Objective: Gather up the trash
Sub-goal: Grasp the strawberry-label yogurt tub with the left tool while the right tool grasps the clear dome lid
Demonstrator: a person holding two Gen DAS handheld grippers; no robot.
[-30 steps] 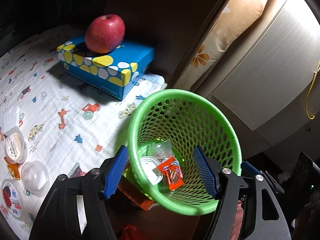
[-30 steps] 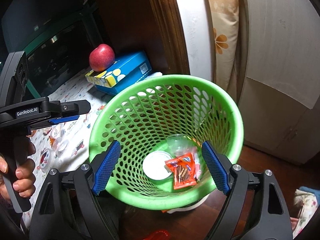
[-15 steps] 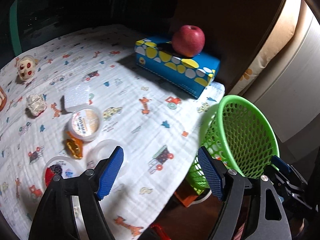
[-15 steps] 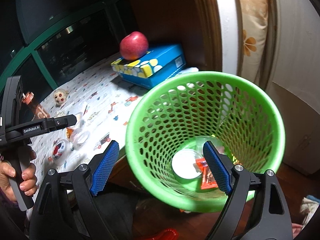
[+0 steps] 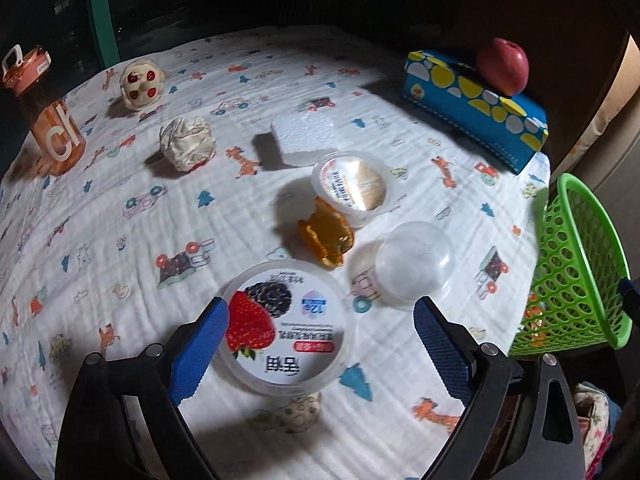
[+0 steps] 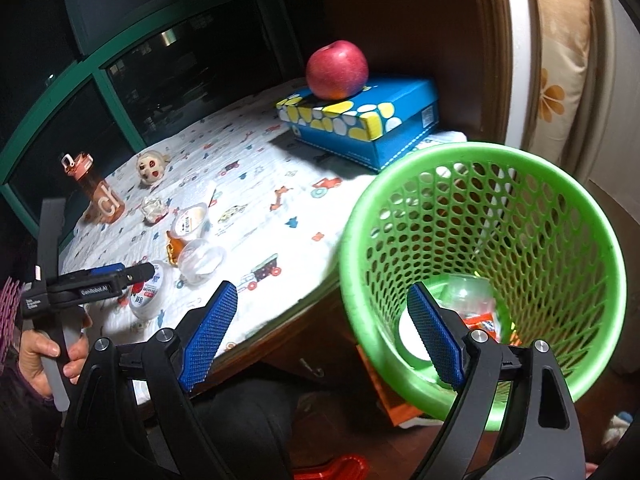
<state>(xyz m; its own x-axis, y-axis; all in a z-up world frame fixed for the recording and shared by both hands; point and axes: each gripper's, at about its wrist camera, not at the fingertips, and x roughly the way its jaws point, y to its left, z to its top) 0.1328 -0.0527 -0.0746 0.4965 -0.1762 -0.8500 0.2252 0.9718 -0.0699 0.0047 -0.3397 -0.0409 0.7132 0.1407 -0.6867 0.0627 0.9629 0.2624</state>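
Note:
A round yogurt tub (image 5: pixel 286 328) with a berry lid lies on the patterned tablecloth (image 5: pixel 120 208), between the fingers of my left gripper (image 5: pixel 320 344). Its jaws are opening and no pad presses the tub. Beyond it lie a clear plastic cup (image 5: pixel 408 266), an orange wrapper (image 5: pixel 326 236), a foil-lidded pudding cup (image 5: pixel 352 186), a white foam block (image 5: pixel 306 136) and a crumpled paper ball (image 5: pixel 186 142). The green mesh basket (image 6: pixel 480 264) stands off the table's right edge with wrappers and a white lid inside. My right gripper (image 6: pixel 320 340) hangs open and empty beside the basket's rim.
A red apple (image 6: pixel 338 68) rests on a blue spotted tissue box (image 6: pixel 360 124) at the table's far right. An orange bottle (image 5: pixel 48 120) and a small toy (image 5: pixel 140 88) stand at the far left. A hand (image 6: pixel 44 356) holds the left gripper (image 6: pixel 120 276).
My left gripper swung from over the basket to the table, came down over the yogurt tub, and its jaws widened. The right gripper drifted left, so the basket now sits further right.

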